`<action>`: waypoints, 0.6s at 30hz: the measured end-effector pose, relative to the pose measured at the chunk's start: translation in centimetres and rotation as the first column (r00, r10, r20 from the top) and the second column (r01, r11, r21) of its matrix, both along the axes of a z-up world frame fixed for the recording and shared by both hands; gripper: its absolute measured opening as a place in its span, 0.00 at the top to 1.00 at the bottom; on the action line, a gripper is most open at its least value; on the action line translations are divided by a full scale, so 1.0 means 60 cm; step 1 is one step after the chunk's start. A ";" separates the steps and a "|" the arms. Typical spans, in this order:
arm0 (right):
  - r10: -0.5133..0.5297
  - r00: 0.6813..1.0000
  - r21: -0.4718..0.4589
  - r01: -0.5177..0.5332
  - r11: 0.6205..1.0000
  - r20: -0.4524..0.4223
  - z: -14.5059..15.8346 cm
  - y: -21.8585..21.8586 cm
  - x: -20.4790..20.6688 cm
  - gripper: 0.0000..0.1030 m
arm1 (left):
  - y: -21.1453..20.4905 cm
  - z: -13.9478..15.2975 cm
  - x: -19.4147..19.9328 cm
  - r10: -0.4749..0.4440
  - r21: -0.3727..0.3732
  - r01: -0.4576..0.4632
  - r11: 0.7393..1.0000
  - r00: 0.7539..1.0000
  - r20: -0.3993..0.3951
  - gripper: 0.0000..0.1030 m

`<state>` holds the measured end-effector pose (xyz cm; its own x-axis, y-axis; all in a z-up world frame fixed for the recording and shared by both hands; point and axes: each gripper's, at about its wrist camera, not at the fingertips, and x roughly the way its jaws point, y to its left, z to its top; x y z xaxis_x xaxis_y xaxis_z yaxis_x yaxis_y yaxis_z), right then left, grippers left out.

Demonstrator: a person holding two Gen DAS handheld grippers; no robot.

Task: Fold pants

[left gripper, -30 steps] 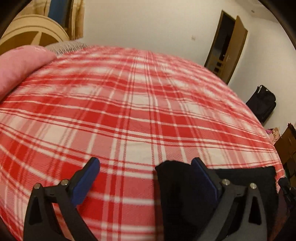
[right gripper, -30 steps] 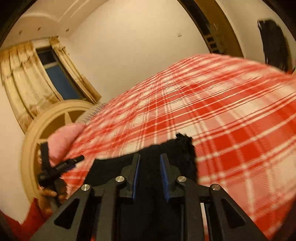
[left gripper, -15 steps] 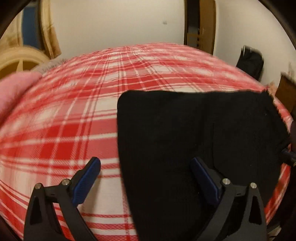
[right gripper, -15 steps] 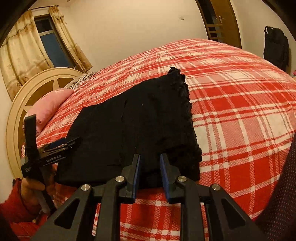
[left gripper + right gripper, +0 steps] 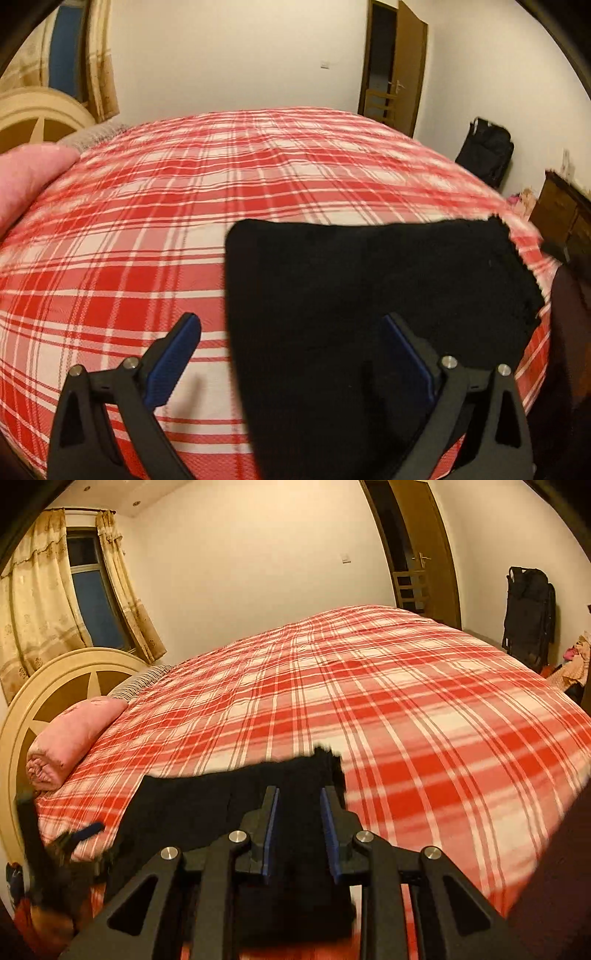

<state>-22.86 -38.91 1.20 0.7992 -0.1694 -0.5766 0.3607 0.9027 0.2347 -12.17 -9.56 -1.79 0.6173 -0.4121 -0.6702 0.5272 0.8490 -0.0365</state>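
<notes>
The black pants lie folded into a compact rectangle on the red plaid bed near its front edge. My left gripper is open wide over the pants' left edge, one finger over the bedspread, the other over the black cloth. My right gripper has its jaws nearly together with black pants cloth between the blue pads. The left gripper also shows in the right wrist view at the pants' far left end.
The red plaid bedspread covers the whole bed. A rolled pink blanket lies by the round cream headboard. A black bag stands by the far wall beside the door. A dark wooden dresser stands right of the bed.
Both wrist views pulled back and tilted: the pants filled more of the frames half a second ago and now lie lower and nearer. The right gripper stayed closed on the cloth; the left stayed open.
</notes>
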 end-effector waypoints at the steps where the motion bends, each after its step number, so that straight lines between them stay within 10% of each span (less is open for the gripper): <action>1: -0.006 1.000 -0.003 0.006 1.000 -0.006 -0.006 -0.009 0.020 0.76 | -0.006 -0.005 -0.005 -0.003 0.021 0.003 1.000 1.000 0.006 0.03; 6: 0.002 0.990 0.088 0.011 0.996 -0.144 -0.095 -0.051 0.105 0.76 | -0.021 -0.036 -0.017 -0.019 0.082 0.020 0.996 1.000 -0.004 0.03; 15: -0.053 0.999 0.125 0.054 0.991 -0.006 -0.063 -0.033 0.044 0.74 | -0.018 -0.040 -0.006 0.008 0.066 -0.004 0.998 0.998 -0.062 0.00; 18: -0.071 0.996 0.091 0.066 0.994 0.057 -0.036 -0.010 0.010 0.57 | -0.022 -0.035 -0.011 0.007 0.097 -0.003 0.995 0.999 -0.037 0.00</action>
<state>-22.26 -39.53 -0.95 0.8214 -0.1749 -0.5429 0.4036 0.8508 0.3366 -12.84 -10.88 -3.88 0.5927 -0.3411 -0.7297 0.5230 0.8519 0.0266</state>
